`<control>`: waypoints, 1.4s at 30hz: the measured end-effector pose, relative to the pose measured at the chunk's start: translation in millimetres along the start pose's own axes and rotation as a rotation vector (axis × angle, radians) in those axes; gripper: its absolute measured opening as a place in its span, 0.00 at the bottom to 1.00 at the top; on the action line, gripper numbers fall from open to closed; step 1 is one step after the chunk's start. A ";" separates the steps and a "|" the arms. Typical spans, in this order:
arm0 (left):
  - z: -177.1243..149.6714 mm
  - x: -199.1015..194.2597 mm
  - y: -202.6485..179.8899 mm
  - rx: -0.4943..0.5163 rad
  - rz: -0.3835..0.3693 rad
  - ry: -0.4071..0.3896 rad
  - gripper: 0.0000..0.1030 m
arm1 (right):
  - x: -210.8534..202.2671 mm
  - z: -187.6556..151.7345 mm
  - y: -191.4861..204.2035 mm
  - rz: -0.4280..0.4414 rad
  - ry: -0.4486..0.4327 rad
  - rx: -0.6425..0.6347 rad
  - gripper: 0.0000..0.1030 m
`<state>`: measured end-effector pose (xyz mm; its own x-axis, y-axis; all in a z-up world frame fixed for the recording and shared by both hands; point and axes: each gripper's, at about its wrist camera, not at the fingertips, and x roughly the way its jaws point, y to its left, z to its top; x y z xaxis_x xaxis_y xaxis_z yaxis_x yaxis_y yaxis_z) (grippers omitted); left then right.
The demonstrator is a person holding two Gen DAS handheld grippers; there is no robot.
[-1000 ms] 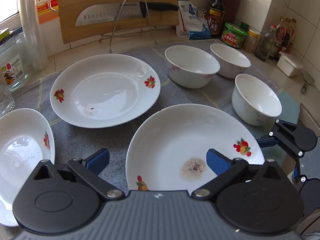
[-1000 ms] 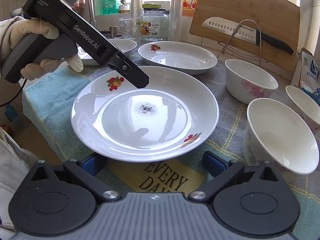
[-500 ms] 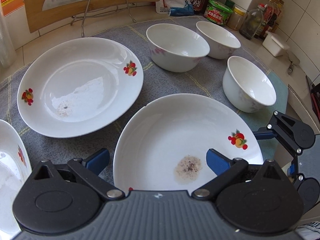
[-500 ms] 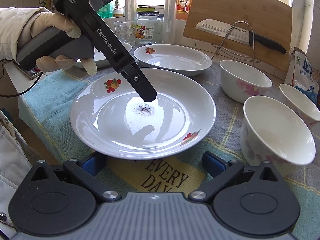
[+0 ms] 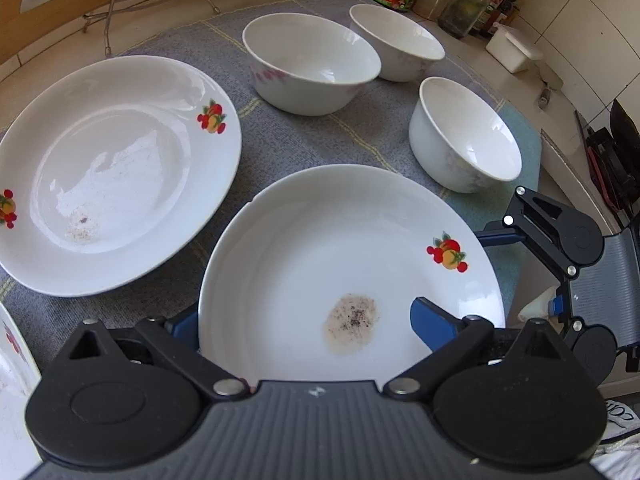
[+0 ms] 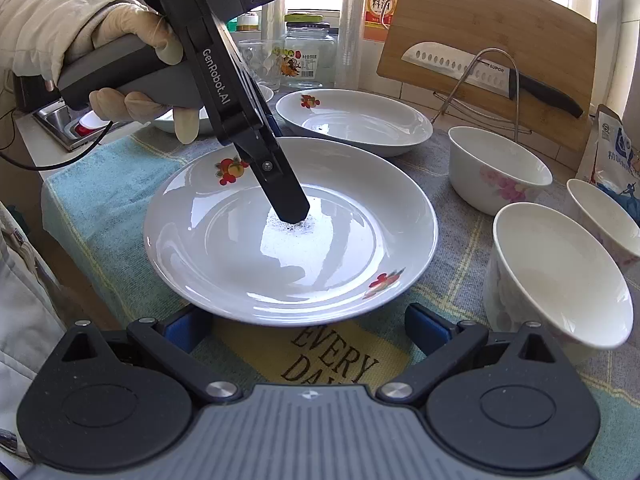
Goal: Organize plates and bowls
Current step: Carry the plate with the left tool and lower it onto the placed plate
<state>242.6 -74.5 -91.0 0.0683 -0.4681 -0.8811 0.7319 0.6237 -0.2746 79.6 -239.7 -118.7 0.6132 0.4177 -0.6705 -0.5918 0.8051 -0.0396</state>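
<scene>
A white fruit-print plate (image 5: pixel 340 248) with a dark stain in its well lies nearest on the cloth. My left gripper (image 5: pixel 308 320) straddles its near rim. One finger (image 6: pixel 294 212) is inside by the stain and the other is outside the rim. The jaws are closing and do not press on the plate. My right gripper (image 6: pixel 308 328) stands open just short of the same plate (image 6: pixel 288 272), over bare cloth. A second plate (image 5: pixel 116 172) lies beyond and a third (image 5: pixel 12 360) shows at the left edge. Three white bowls (image 5: pixel 312 64) (image 5: pixel 396 40) (image 5: pixel 464 136) stand to the right.
A cutting board with a knife (image 6: pixel 492 40) leans on a wire rack at the back. Jars and bottles (image 5: pixel 464 4) and a white box (image 5: pixel 514 46) crowd the far right corner. A sink (image 6: pixel 68 128) lies left of the towel (image 6: pixel 332 360). A gloved hand (image 6: pixel 132 40) holds the left gripper.
My left gripper has tipped steeper and come down into the near plate, its inner finger now at the stain, and its jaws have narrowed a little. The right gripper has stayed put.
</scene>
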 end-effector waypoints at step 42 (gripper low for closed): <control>-22.3 -69.0 49.3 -0.136 -0.082 -0.056 0.94 | 17.0 62.7 13.7 0.154 0.020 -0.151 1.00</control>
<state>258.8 2.5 -52.4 0.0527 -0.5529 -0.8316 0.6381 0.6591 -0.3979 114.7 -195.2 -84.2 0.5001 0.5212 -0.6916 -0.7502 0.6597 -0.0452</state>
